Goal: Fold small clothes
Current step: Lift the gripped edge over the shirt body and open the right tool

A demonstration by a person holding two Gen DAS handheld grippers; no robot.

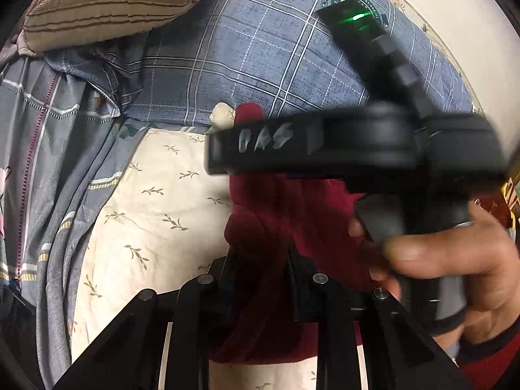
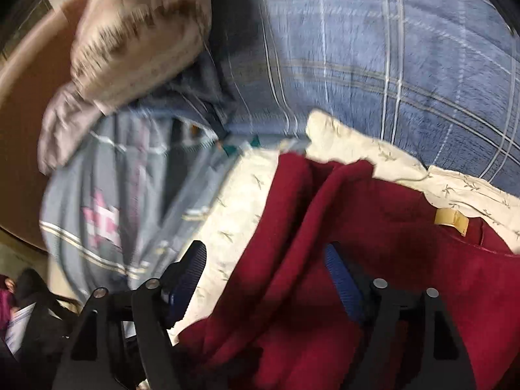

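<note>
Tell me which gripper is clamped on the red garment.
The left gripper: its fingers are pinched together on a fold of the red garment. The right gripper stands wide open, its blue pads apart over the cloth.

The dark red garment under the right hand-held gripper is soft, matt, fleecy cloth with a small tan label. Beneath it the bed sheet is smooth cream cotton printed with sprigs. Beyond lies a blue checked blanket, matt woven cloth. The fingers carry ribbed blue pads; the left hand-held gripper is matt black plastic with shiny metal pins.
</note>
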